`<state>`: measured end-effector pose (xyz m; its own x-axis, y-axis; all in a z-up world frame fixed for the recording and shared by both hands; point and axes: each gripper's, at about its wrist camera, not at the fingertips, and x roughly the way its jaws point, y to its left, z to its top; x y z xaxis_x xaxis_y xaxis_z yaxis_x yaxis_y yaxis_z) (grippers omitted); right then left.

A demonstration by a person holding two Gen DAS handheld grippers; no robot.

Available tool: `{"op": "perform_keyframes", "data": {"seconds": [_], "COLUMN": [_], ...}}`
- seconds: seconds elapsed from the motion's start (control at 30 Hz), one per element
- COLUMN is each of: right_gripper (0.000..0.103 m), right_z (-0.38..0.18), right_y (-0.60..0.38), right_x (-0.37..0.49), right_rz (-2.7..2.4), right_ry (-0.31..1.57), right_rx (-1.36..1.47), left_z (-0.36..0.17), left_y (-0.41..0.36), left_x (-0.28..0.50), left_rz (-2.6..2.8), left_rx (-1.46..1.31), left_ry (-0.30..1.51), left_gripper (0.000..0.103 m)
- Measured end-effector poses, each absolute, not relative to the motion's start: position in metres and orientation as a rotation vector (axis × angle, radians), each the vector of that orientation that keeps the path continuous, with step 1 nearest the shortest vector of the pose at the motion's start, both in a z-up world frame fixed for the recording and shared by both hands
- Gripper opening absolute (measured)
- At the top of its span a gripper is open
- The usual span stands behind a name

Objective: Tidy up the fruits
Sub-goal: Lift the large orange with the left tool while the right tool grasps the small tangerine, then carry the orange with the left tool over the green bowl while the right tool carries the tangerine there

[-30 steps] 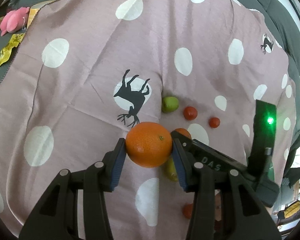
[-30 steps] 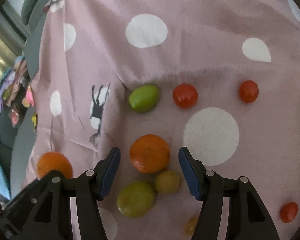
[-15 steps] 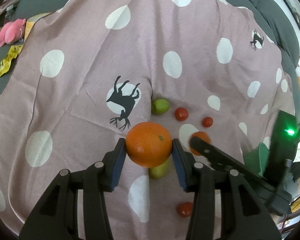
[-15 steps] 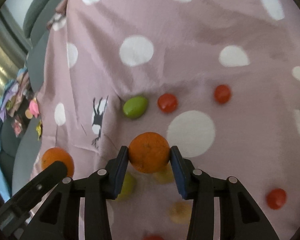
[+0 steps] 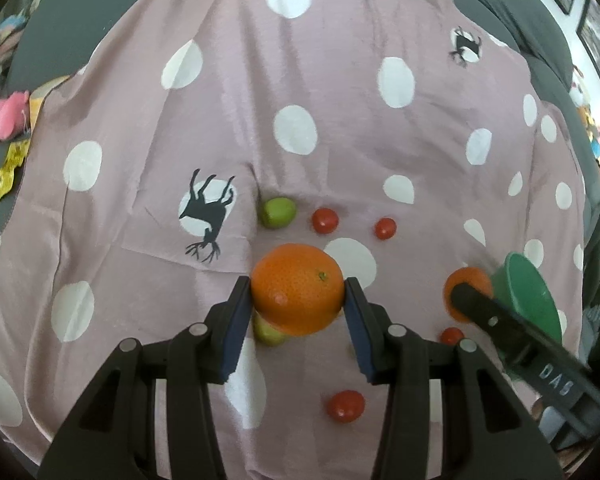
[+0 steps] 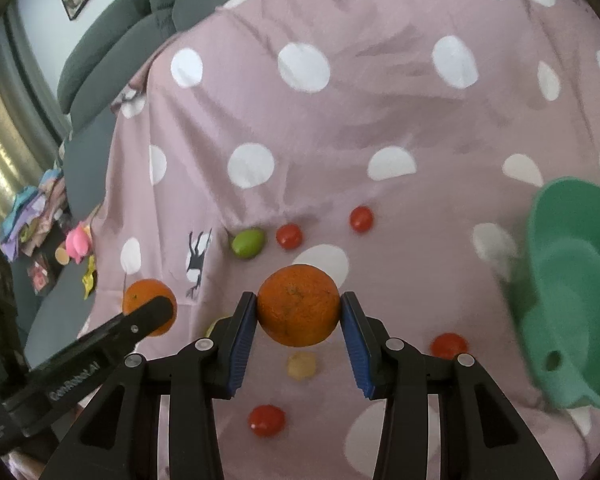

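Oranges: two, one in each claw – the left claw (image 5: 298, 304) is clenched on one orange (image 5: 298, 288), the right claw (image 6: 299, 320) on the other orange (image 6: 299, 305), both lifted clear of the cloth
Right claw: its jaws have just been closing, and the pads now press the orange on both sides
Green bowl (image 6: 576, 292): off to the right of the right claw's orange, near it and tilted, its open mouth facing the claw; blurred, so I can't tell what holds it
The relation that counts: from the right claw the bowl lies to the right and about level – I'd say a short sideways carry; the right hand is the nearer one, and the left claw's orange sits further left, with the right claw between it and the bowl
Long axis: none to speak of, the oranges are round
Left on the cloth: four red tomatoes, e.g. one (image 6: 267, 420) just below the right claw; one green lime-like fruit (image 6: 248, 243) by the deer print; another green one (image 5: 266, 330) half hidden under the left orange; one small yellowish fruit (image 6: 302, 365)
Surface: pink spotted cloth (image 5: 220, 80) draped over a grey sofa (image 6: 112, 32)
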<state>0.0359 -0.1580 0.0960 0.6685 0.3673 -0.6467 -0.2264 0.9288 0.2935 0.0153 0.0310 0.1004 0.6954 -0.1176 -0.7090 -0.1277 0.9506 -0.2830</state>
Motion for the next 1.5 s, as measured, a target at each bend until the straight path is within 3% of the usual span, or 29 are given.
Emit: {"op": "perform_keyframes", "data": {"seconds": [0.7, 1.5], "right_gripper": [0.045, 0.045], "right_z": [0.148, 0.123], "right_y": [-0.263, -0.375], "right_x": [-0.001, -0.003], "right_rz": [0.145, -0.106], "right_ry": [0.536, 0.581], "right_rx": [0.223, 0.403], "left_z": [0.145, 0.114], "left_y": [-0.093, -0.230], "left_x": [0.027, 0.056], "left_rz": [-0.091, -0.238], "left_rx": [-0.134, 0.054], "left_ry": [0.705, 0.799], "left_gripper": [0.046, 0.046]}}
